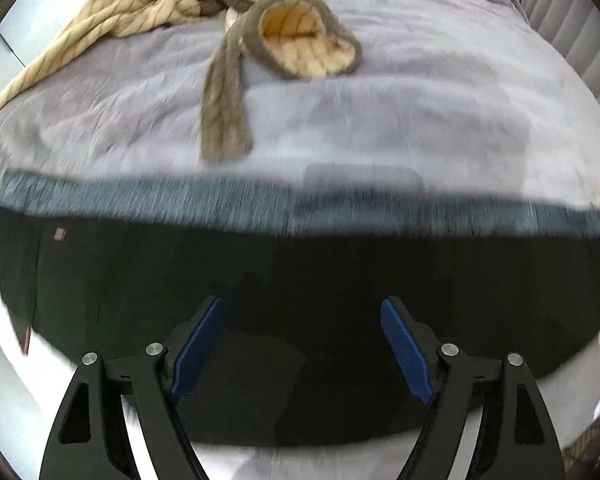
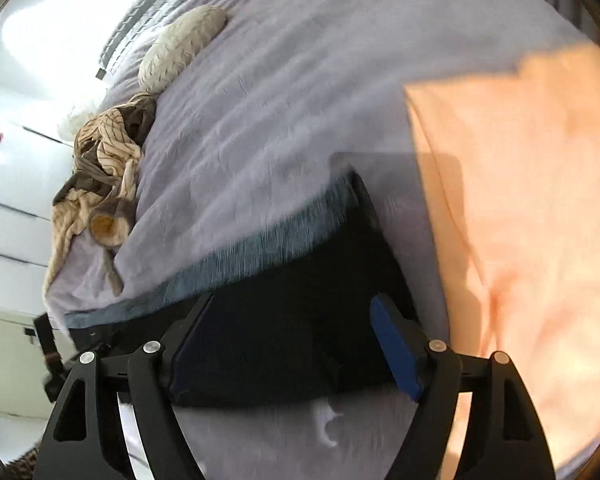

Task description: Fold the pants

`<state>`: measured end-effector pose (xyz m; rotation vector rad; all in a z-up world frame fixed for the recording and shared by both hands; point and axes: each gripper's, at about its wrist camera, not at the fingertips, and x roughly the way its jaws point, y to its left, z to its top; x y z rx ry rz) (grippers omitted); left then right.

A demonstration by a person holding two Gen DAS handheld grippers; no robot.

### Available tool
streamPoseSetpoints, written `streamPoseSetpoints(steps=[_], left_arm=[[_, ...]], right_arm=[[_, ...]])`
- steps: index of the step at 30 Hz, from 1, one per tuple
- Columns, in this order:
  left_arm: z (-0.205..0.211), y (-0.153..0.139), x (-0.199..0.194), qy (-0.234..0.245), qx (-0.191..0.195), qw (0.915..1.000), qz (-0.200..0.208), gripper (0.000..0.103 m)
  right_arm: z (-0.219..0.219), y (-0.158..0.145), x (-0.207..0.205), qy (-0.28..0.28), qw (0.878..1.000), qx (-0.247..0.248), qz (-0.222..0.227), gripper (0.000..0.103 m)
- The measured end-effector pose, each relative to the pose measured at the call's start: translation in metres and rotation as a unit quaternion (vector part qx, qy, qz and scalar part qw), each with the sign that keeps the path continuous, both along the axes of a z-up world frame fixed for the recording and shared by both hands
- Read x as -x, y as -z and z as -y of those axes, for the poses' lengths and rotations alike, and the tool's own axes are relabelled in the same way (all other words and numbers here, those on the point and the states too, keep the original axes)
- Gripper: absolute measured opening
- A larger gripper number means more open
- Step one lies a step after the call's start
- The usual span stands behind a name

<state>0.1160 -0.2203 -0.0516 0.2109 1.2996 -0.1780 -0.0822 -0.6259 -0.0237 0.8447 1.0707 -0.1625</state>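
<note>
Black pants lie folded in a wide band across the near edge of the bed, with a grey-blue strip along their far side. My left gripper hangs over the middle of the pants, pointing steeply down, jaws wide open, and its blue pads hold no cloth. In the right wrist view the same pants run from lower left to a corner at centre. My right gripper stands open over their right end with nothing pinched. Both pictures are blurred.
A lavender bed cover lies under everything. A heap of striped beige and brown clothes sits at the far left, a cream knitted piece beyond it. Peach cloth lies right of the pants. White drawers stand beside the bed.
</note>
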Motion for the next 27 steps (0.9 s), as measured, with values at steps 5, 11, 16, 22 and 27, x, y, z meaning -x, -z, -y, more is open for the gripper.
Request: streamPoseSetpoints(steps=[5,11,16,22,27], left_arm=[[-0.001,-0.008,0.053,-0.002,-0.008,0.9996,-0.028,0.081],[-0.002,-0.011,0.090,-0.033,-0.005,0.9984,-0.044,0.082],[0.002,-0.028,0.106,-0.041,-0.010,0.9987,-0.030,0.081],[-0.011,-0.046,0.111,-0.068,-0.008,0.9975,-0.020,0.081],[-0.037,-0.055,0.116,-0.094,-0.010,0.9955,-0.010,0.082]], right_arm=[[-0.018,0.004,0.044,0.011,0.999,-0.041,-0.008,0.081],[0.000,0.030,0.054,0.092,0.991,-0.098,0.009,0.077],[0.017,0.054,0.045,0.133,0.978,-0.163,0.009,0.008],[0.012,0.060,0.049,0.103,0.986,-0.127,-0.021,0.008],[0.007,0.048,0.058,0.073,0.988,-0.133,-0.016,0.012]])
